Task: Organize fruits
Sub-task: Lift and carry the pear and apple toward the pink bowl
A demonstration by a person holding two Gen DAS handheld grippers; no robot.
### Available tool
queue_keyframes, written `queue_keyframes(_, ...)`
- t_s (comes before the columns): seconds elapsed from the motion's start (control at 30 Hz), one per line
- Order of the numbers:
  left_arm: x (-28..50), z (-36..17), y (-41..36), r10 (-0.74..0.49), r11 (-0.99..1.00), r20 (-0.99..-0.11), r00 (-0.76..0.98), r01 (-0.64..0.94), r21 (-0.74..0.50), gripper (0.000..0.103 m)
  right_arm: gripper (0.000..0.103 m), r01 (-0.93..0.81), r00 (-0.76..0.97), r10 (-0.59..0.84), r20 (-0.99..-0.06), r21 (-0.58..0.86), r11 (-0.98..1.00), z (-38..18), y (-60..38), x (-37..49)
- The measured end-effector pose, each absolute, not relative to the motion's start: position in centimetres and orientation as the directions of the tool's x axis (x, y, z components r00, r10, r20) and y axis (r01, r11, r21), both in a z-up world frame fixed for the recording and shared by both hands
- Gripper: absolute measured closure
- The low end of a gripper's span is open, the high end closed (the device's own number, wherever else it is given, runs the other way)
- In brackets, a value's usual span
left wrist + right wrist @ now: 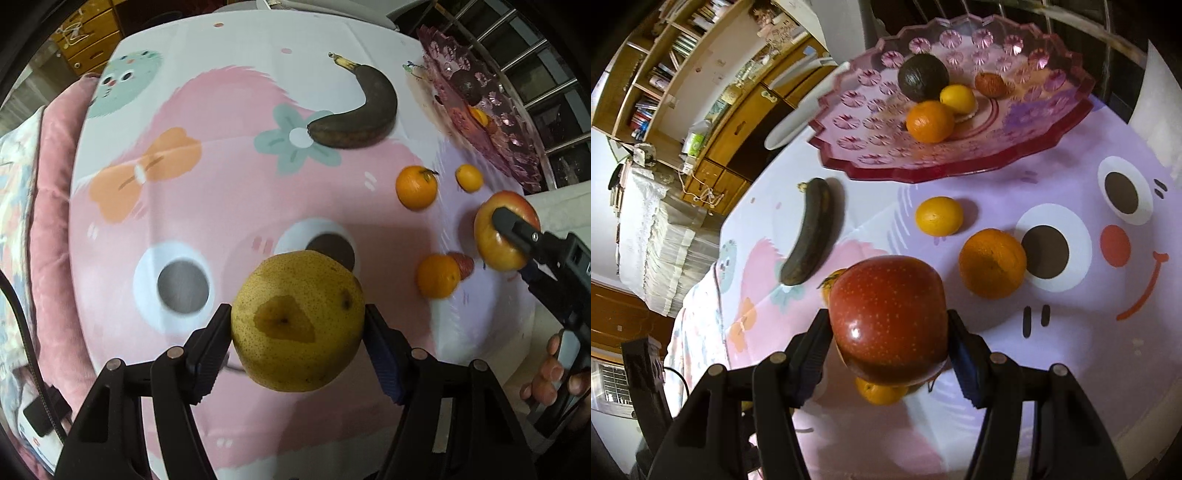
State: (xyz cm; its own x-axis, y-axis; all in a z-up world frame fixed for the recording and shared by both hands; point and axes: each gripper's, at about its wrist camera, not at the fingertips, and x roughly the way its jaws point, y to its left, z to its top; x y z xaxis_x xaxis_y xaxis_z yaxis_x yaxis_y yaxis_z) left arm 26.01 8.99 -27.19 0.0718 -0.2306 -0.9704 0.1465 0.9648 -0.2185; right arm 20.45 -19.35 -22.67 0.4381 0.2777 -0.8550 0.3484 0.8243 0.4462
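Left gripper [297, 325]: I hold it steeply downward, and its two pads press on the sides of a yellow pear [298, 320]. That pear hangs clear above the printed cloth [221, 206], over the pink cartoon face.

Left to right in the left wrist view, I see:
- a blackened banana [360, 114] lying on the cloth past the pear;
- an orange [416, 187] and a smaller orange [469, 178] near each other;
- a third orange [439, 276] nearer to me, touching a small red fruit [466, 264] that I cannot identify;
- the pink glass bowl [517, 147] at the far right edge of the cloth, with several fruits inside.

Right gripper [888, 328]: my fingers [546, 376] wrap its handle at the right of the left view. Its pads press on a red apple [888, 321], which it holds off the cloth.

Left to right in the right wrist view, I see:
- the banana [812, 236] on the cloth at left;
- two oranges partly hidden behind and below the apple;
- a small orange [939, 216] and a large orange [992, 263] on the lilac part of the cloth [1071, 350], apart from each other;
- the bowl [1052, 122] beyond them, holding a dark avocado [922, 77], an orange [930, 122], a yellow citrus [957, 98] and a small red-brown fruit [990, 84].
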Motion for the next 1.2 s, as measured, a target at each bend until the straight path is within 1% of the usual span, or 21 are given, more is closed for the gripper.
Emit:
queue_keyframes(0.13, 23.6, -25.6, 9.6, -0.228, 0.966, -0.97, 0.089, 0.142, -0.214, 0.035, 0.042, 0.325, 0.464, 0.274, -0.842, 0.45, 0.832, -20.9, -18.9, 18.8)
queue_keyframes(0.3, 20.8, -23.7, 10.0, -0.266, 0.96, -0.958, 0.106, 0.115, -0.254, 0.035, 0.042, 0.31, 0.48, 0.276, -0.833, 0.456, 0.835, -19.4, -18.8, 16.4)
queue_keyframes(0.7, 16.5, -20.3, 8.6, -0.273, 0.959, -0.956, 0.109, 0.105, -0.262, 0.035, 0.042, 0.291, 0.496, 0.224, -0.839, 0.403, 0.868, -15.4, -22.0, 11.9)
queue_keyframes(0.87, 16.7, -18.6, 6.6, -0.254, 0.965, -0.958, 0.134, 0.105, -0.241, 0.035, 0.042, 0.247, 0.503, 0.214, -0.837, 0.378, 0.892, -13.5, -24.7, 12.3)
queue_keyframes(1.03, 17.5, -16.6, 3.8, -0.21, 0.978, -0.96, 0.187, 0.04, -0.207, 0.035, 0.042, 0.202, 0.505, 0.273, -0.819, 0.42, 0.885, -12.3, -28.7, 14.5)
queue_keyframes(1.2, 19.0, -14.4, 0.6, -0.216, 0.974, -0.948, 0.234, -0.02, -0.227, 0.035, 0.042, 0.145, 0.502, 0.293, -0.814, 0.413, 0.899, -11.3, -31.9, 17.6)
